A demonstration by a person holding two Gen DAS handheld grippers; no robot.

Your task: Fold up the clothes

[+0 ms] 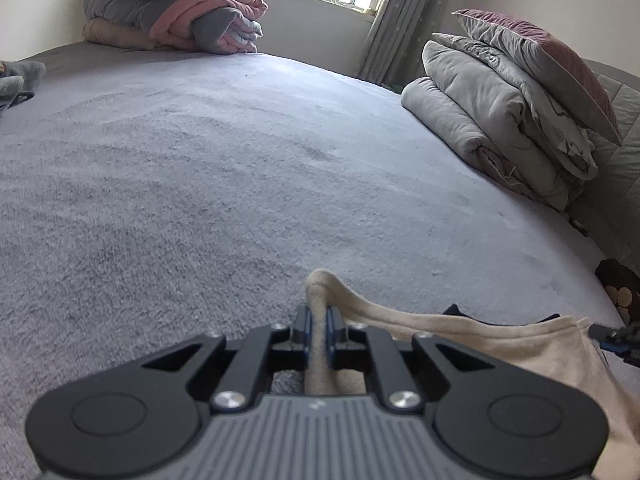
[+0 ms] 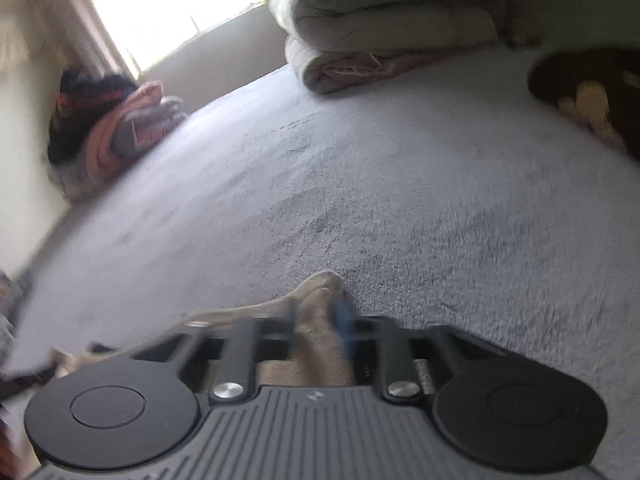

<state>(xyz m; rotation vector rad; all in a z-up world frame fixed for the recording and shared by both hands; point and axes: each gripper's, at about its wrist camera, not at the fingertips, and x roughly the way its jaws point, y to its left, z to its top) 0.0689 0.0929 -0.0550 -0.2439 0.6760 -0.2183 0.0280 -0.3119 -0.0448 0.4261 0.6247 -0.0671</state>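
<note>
A beige garment (image 1: 500,336) hangs between my two grippers just above the grey bed cover (image 1: 200,160). My left gripper (image 1: 319,322) is shut on one bunched corner of it; the cloth stretches from there to the right, where the other gripper's tip (image 1: 612,338) shows at the frame edge. In the right wrist view, which is motion-blurred, my right gripper (image 2: 320,316) is shut on another bunched corner of the beige garment (image 2: 316,344), and the cloth trails off to the left. Most of the garment is hidden below both grippers.
Folded grey quilts and a pink-grey pillow (image 1: 520,100) are stacked at the right by the headboard. A pile of pink and grey blankets (image 1: 180,20) lies at the far corner under the window. A dark patterned item (image 2: 592,96) lies at the right bed edge.
</note>
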